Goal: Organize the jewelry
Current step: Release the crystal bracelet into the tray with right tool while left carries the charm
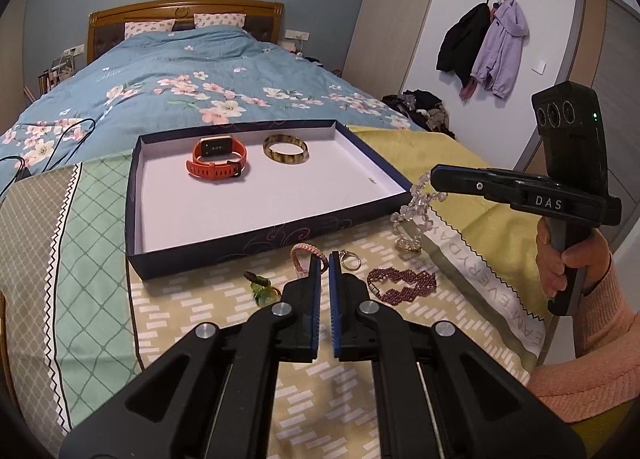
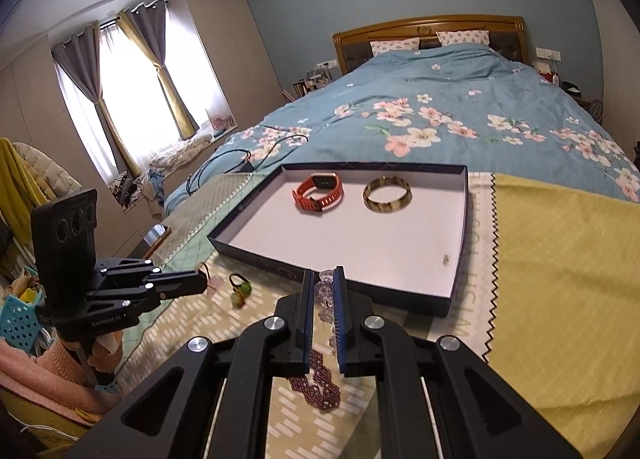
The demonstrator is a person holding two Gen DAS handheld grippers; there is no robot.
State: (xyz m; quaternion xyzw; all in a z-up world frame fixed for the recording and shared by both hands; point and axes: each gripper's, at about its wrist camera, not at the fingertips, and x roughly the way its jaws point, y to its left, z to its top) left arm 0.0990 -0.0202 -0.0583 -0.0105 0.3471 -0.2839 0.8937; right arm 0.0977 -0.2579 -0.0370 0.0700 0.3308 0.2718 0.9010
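Observation:
A shallow dark-blue box lid [image 1: 224, 255] [image 2: 260, 259] lies on the bed. In it are an orange watch [image 1: 218, 159] [image 2: 319, 192] and a mottled brown bangle [image 1: 285, 149] [image 2: 387, 194]. My left gripper [image 1: 325, 259] [image 2: 204, 283] is shut on a pink braided bracelet [image 1: 299, 257] [image 2: 214, 285], just in front of the lid's near wall. My right gripper [image 2: 323, 273] [image 1: 434, 179] is shut on a clear bead bracelet [image 1: 416, 211] [image 2: 325, 291], which hangs down near the lid's front right corner.
Loose on the patterned cloth are a dark red bead bracelet [image 1: 400, 285] [image 2: 320, 383], a small key ring [image 1: 349, 259] and a green trinket [image 1: 262, 289] [image 2: 239, 291]. A yellow cloth [image 2: 560, 259] lies to the right. Black cables [image 2: 240, 155] lie on the quilt.

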